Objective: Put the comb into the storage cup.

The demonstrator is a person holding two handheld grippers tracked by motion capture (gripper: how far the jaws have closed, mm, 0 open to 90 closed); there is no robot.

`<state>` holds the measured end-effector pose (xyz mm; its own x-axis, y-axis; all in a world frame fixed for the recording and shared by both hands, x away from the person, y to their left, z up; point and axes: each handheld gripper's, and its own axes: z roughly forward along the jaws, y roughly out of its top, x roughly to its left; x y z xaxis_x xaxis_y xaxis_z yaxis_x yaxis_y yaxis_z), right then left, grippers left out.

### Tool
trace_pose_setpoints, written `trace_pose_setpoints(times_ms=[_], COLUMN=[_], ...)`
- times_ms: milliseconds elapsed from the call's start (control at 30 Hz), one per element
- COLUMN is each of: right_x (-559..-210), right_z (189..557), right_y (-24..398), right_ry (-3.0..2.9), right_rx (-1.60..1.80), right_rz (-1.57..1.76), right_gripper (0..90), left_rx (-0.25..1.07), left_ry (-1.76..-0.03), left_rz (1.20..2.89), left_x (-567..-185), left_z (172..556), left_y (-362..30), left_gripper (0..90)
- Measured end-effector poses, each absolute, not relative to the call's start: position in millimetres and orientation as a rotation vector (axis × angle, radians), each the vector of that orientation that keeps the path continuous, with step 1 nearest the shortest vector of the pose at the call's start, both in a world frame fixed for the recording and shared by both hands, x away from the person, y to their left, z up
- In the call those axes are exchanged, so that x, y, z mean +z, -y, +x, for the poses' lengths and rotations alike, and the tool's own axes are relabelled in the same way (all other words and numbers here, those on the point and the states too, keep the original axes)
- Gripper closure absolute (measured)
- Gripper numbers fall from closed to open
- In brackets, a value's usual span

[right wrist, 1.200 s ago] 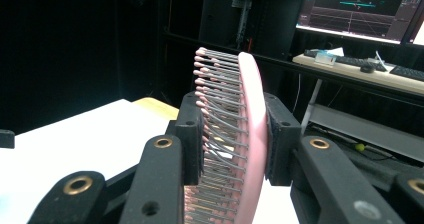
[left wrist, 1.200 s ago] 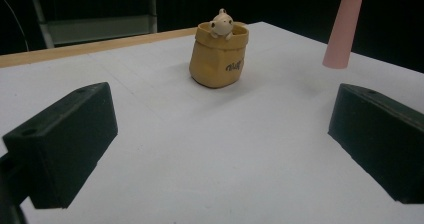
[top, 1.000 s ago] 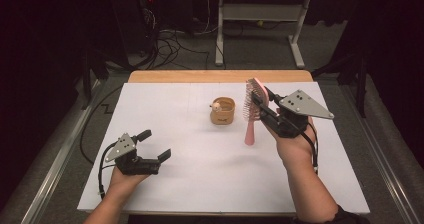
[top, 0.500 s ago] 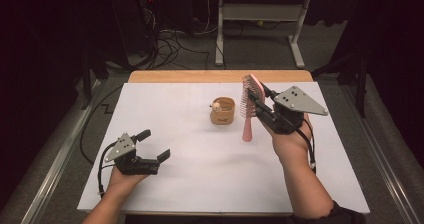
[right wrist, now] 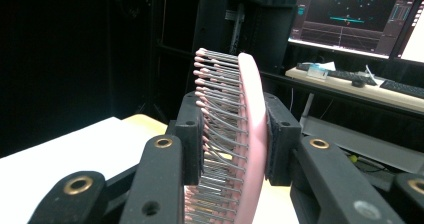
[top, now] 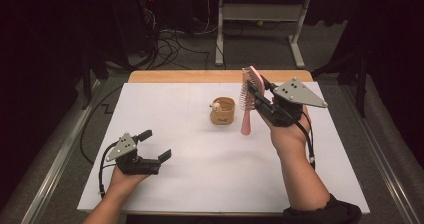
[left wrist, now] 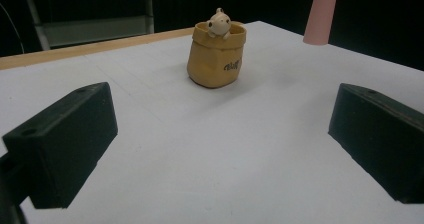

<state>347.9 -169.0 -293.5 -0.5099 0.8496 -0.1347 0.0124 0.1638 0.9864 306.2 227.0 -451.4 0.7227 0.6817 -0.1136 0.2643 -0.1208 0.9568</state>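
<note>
right gripper (top: pixel 256 95): i have its fingers closed on the head of the pink hairbrush (top: pixel 247 101), bristle side and back.
hairbrush: upright, handle hanging down just right of the small tan pot (top: pixel 222 110) on the tabletop (top: pixel 200 179).
handling: looks light, stiff plastic; bristles give, so i judge slip possible; handle grips firmer.
left gripper (top: pixel 152 146): fingers wide apart, empty, near left.

We note a pink hairbrush (top: pixel 248 101) with grey, pink-tipped bristles; a tan pouch-shaped cup (top: pixel 222 111) with dark lettering and a cream figurine (left wrist: pixel 219 22); black grippers; a white table sheet (top: pixel 210 174) with a wood edge.
</note>
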Motion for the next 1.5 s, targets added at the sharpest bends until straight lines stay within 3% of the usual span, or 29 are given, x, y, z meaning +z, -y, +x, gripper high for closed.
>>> trace_pose_setpoints(times_ms=[1500], right_x=[-275], right_z=[398], right_y=[136], right_ry=[-1.629], right_rx=[1.428], right_rz=[0.83], right_gripper=[68.2], left_rx=[0.407], left_ry=[-0.741], left_rz=[1.706], left_x=[-454], left_z=[305], left_y=[-226], left_gripper=[0.0])
